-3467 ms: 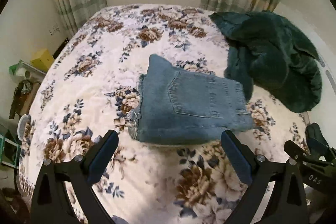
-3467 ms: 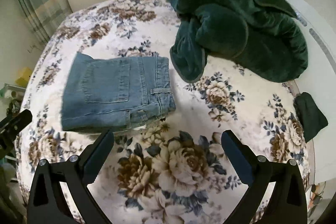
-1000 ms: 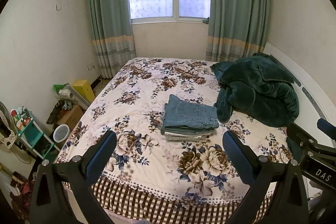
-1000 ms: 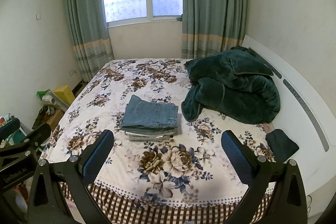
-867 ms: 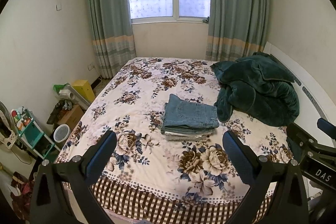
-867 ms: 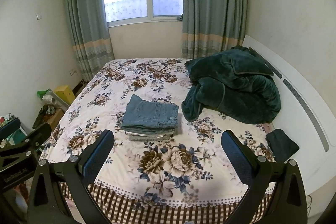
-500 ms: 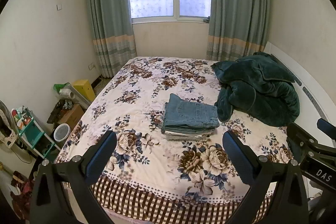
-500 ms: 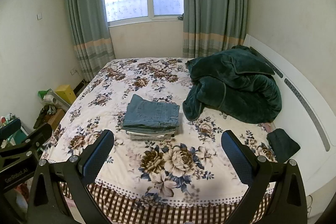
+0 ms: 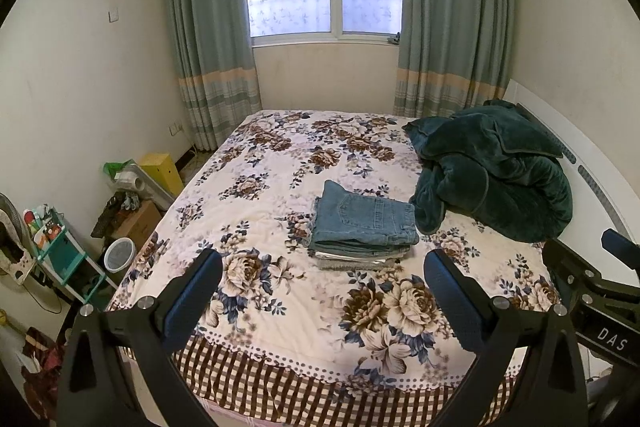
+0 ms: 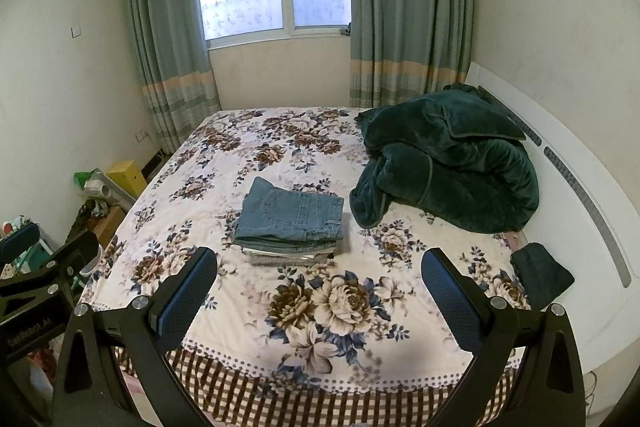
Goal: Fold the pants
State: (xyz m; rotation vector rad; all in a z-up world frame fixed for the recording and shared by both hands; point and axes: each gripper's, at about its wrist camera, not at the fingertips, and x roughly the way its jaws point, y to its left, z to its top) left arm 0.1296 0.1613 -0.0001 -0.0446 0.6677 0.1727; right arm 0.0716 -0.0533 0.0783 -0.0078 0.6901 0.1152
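Folded blue denim pants (image 9: 366, 219) lie on top of a small stack of folded clothes in the middle of the floral bed (image 9: 280, 195); they also show in the right wrist view (image 10: 294, 213). My left gripper (image 9: 322, 287) is open and empty, held back over the foot of the bed, well short of the stack. My right gripper (image 10: 318, 285) is open and empty, also back at the foot of the bed (image 10: 224, 187). Each gripper shows at the edge of the other's view.
A rumpled dark green blanket (image 9: 496, 179) lies to the right of the stack by the white headboard (image 10: 580, 195). A small dark cloth (image 10: 542, 275) lies at the bed's right edge. Boxes, a shelf and a bin (image 9: 118, 255) crowd the floor left of the bed.
Since 3.5 s ago both grippers pulled far back from the pants to the foot of the bed. Over the last second the views hardly shift.
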